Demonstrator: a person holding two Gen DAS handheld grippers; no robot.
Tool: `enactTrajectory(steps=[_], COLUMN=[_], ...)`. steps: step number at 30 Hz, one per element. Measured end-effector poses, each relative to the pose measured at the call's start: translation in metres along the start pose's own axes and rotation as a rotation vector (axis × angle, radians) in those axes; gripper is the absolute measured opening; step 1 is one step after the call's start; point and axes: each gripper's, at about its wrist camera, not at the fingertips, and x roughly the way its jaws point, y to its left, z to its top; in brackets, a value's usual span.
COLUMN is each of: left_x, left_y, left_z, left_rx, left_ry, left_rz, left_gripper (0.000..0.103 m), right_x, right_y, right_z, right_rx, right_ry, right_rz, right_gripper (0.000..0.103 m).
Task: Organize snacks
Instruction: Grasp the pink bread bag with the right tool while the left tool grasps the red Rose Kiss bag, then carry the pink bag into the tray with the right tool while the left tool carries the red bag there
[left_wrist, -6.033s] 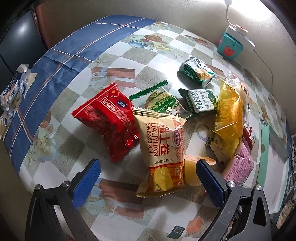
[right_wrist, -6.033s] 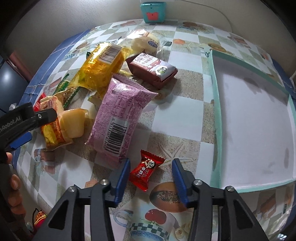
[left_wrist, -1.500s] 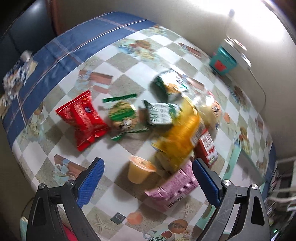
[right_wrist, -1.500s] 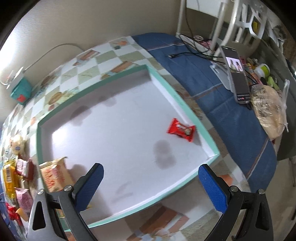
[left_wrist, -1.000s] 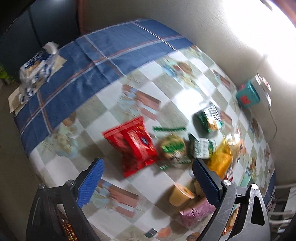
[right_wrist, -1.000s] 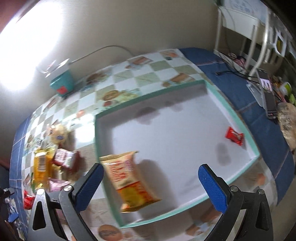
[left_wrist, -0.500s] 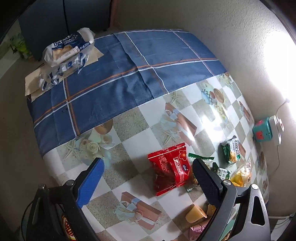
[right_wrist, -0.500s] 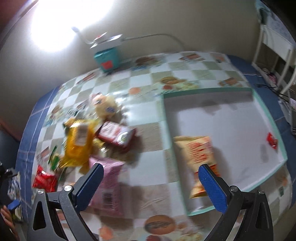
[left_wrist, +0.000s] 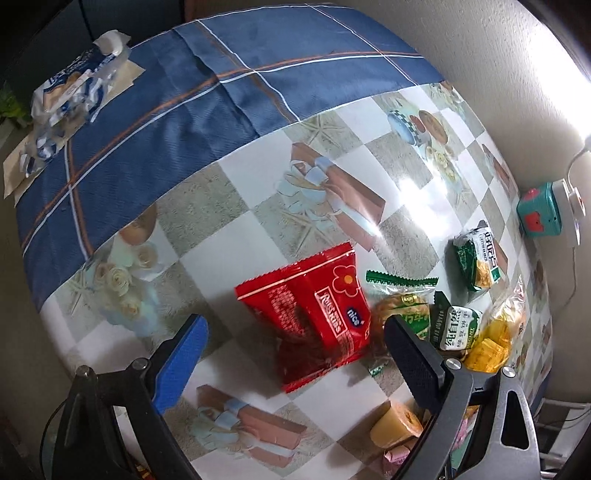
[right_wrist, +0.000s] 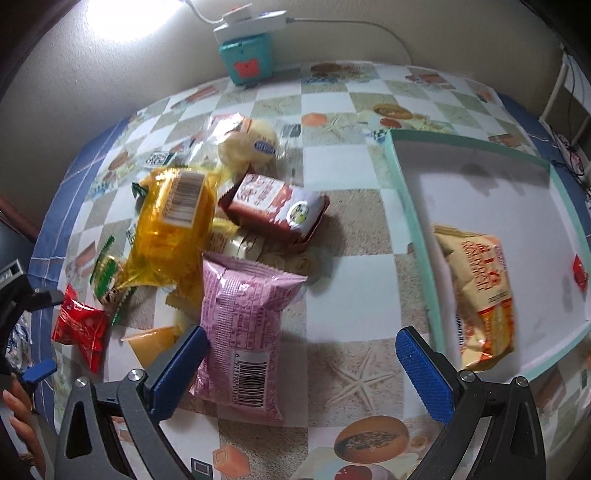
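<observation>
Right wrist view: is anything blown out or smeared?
Right wrist view: the lamp top left is blown out; the tan Swiss-roll packet in the tray looks slightly smeared. Left wrist view: glare streaks the tablecloth; the red packet stays readable.

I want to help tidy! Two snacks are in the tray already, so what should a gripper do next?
Probably lower the open right gripper onto the pink packet. It lies on the table right between the fingers, closest of the pile, and the tray has plenty of room.

Left gripper (left_wrist: 295, 332) wide open, empty; right gripper (right_wrist: 301, 350) likewise
</observation>
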Motion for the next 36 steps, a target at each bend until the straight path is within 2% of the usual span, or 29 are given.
enactTrajectory(steps=[11,14,16,18,20,21,23,25,28,36], left_x=[0.016,0.019,0.021,0.023,0.024,0.023,0.023,0.023,0.022,0.01], left_y=[-0.016,-0.019,-0.022,-0.025,-0.026,-0.026,-0.026,-0.025,-0.024,-0.017], left_z=[0.005,0.005,0.005,0.005,0.005,0.004,0.004,0.004,0.003,0.001], left_rx=[0.054,0.064,0.069,0.071,0.072,0.071,0.069,0.07,0.072,0.056], left_ry=[-0.01,-0.006,-0.004,-0.002,-0.001,-0.002,-0.001,-0.001,-0.001,-0.025], left_rz=[0.033,0.038,0.04,0.043,0.039,0.038,0.038,0.038,0.041,0.037], left_gripper=[0.096,0.092,0.081,0.075,0.074,0.073,0.072,0.07,0.069,0.067], right_x=[0.019,0.02,0.02,0.019,0.019,0.019,0.02,0.02,0.019,0.014], right_y=[0.025,0.029,0.03,0.03,0.029,0.029,0.026,0.023,0.018,0.003], right_z=[-0.006,-0.008,-0.008,-0.008,-0.008,-0.008,-0.008,-0.008,-0.007,-0.005], right_rx=[-0.062,-0.068,-0.069,-0.067,-0.06,-0.056,-0.043,-0.029,-0.019,0.016], right_ry=[0.043,0.045,0.044,0.043,0.044,0.046,0.052,0.058,0.056,0.053], right_rz=[0.011,0.018,0.019,0.032,0.05,0.055,0.068,0.09,0.093,0.114], right_gripper=[0.103,0.103,0.103,0.095,0.082,0.081,0.064,0.054,0.049,0.044])
